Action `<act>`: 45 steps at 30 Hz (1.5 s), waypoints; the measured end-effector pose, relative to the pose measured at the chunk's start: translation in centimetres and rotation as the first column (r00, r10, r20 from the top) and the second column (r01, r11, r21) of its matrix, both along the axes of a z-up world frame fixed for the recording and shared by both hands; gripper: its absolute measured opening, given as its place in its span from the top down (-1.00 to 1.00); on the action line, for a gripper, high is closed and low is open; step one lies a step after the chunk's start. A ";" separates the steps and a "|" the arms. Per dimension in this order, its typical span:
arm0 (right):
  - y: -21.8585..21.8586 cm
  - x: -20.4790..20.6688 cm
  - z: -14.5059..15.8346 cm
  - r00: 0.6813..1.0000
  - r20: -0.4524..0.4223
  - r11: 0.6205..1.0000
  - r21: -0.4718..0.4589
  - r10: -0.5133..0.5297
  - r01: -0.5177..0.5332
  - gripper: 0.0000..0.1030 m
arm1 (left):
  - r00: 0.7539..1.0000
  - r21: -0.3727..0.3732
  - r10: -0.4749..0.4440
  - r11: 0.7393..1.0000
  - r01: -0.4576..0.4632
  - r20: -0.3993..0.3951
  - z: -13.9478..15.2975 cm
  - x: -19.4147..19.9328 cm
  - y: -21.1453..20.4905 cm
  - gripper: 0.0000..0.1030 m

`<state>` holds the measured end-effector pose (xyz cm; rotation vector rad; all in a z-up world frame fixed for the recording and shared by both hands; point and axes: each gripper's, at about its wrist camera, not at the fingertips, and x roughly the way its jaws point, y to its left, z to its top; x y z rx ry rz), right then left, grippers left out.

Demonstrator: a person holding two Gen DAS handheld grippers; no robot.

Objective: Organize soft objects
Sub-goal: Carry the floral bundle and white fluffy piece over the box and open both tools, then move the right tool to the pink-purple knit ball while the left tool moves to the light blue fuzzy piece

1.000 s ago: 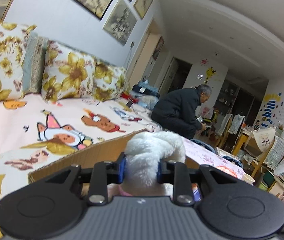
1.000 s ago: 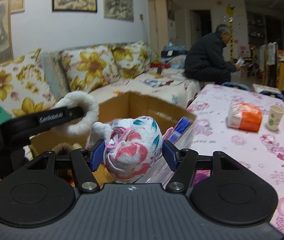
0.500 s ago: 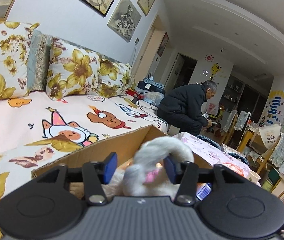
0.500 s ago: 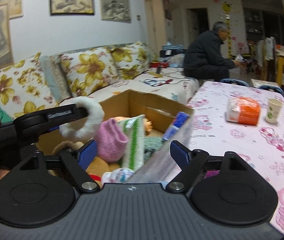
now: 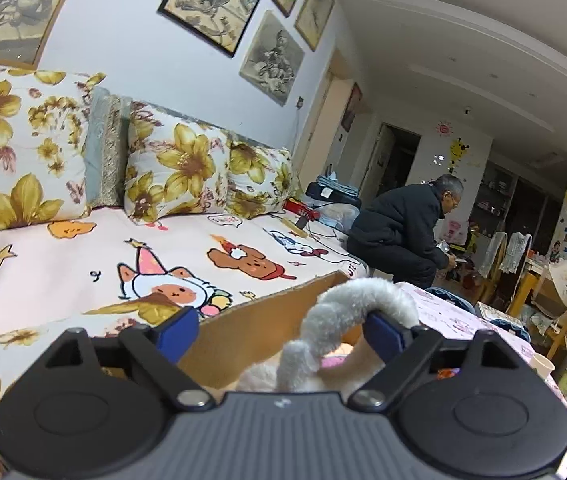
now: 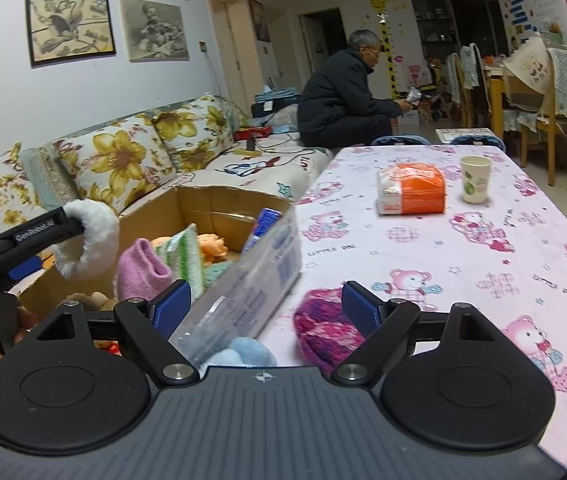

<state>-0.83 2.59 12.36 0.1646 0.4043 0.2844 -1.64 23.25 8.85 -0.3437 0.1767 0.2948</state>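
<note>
1. Left wrist view: the left claw (image 5: 279, 330) stands spread over the open cardboard box (image 5: 267, 332), its jaws having just been opening. The white plush toy (image 5: 347, 312) is no longer pinched: it loops up between the jaws, its fluffy curve draped over the tip of the right-hand blue pad, while the left-hand pad stands clear of it. The toy's lower part sinks into the box below the claw, so this piece looks all but delivered, though it hangs on the pad and has not dropped free. The sofa (image 5: 83, 264) with its cartoon cover lies beyond the box.

2. Right wrist view: the right claw (image 6: 265, 304) is released and empty, its jaws having just been opening to their widest. The box (image 6: 219, 204) at its left already holds a pink knitted piece (image 6: 141, 268), a green-and-white cloth (image 6: 187, 256) and other soft items, so much of the sorting appears done. Still outside the box on the table (image 6: 483, 264), a purple knitted hat (image 6: 323, 328) lies just inside the right-hand pad, untouched as far as can be seen, and a light blue plush (image 6: 243, 354) sits low between the jaws by the claw's body. Those two look to be what is left. The white toy hangs from the left claw (image 6: 35, 232) over the box.
</note>
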 end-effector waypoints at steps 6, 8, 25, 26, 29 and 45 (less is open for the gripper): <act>-0.6 -0.4 -0.4 1.000 -0.021 1.000 0.014 -0.022 0.023 -1.00 | 0.995 0.120 0.038 0.992 -0.027 -0.093 -0.1 0.7 -1.1 -0.94; -0.7 -0.4 -0.5 0.999 -0.028 0.999 0.020 -0.030 0.031 -1.00 | 0.992 0.126 0.036 0.992 -0.020 -0.120 -0.2 0.8 -1.1 -0.98; -1.5 -0.3 -1.6 0.992 -0.060 0.986 0.120 -0.111 0.117 -1.00 | 0.987 0.198 0.139 0.973 -0.122 -0.075 1.0 -2.2 -0.5 -0.98; -1.5 -0.3 -1.6 0.991 -0.061 0.985 0.122 -0.116 0.123 -1.00 | 0.989 0.203 0.132 0.972 -0.117 -0.064 1.1 -2.3 -0.9 -0.98; -1.5 -0.1 -1.6 0.990 -0.069 0.983 0.129 -0.123 0.131 -1.00 | 0.995 0.231 0.098 0.969 -0.088 -0.034 1.4 -2.7 -2.3 -0.98; -1.4 1.3 -3.3 0.986 -0.108 0.983 0.119 -0.128 0.141 -1.00 | 0.998 0.331 -0.055 0.943 0.041 0.033 1.4 -4.6 -7.7 -0.98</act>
